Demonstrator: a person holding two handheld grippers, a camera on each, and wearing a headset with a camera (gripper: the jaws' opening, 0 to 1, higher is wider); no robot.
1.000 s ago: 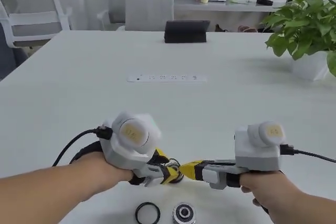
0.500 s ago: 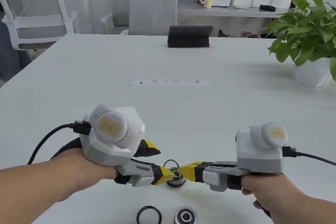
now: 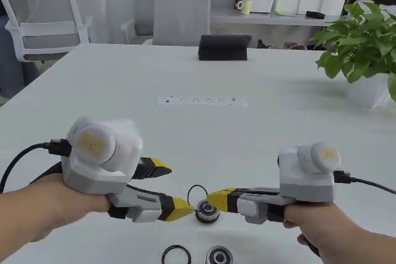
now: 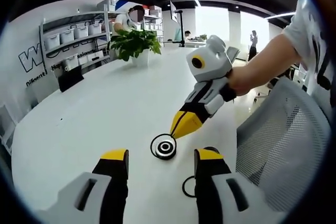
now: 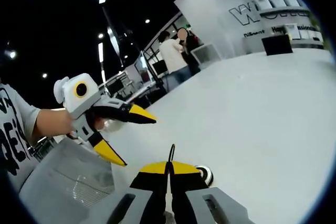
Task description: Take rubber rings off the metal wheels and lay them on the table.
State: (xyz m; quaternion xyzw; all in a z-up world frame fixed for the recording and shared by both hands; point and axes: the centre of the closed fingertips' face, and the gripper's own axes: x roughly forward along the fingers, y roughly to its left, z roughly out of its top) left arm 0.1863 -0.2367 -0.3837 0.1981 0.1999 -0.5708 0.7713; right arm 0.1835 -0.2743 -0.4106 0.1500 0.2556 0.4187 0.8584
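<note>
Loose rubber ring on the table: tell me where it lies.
In the head view the loose rubber ring lies flat at the table's near edge, just left of a metal wheel and nearer the person than the second wheel.

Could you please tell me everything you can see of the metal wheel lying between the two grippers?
The metal wheel is small, round and silvery with a dark hub, and it lies flat on the white table. A black rubber ring sits around its rim, and part of it arcs up off the wheel, apparently pinched in the shut jaws of the right gripper, whose tip meets the wheel's edge. The open left gripper points at the wheel from the other side without touching it.
</note>
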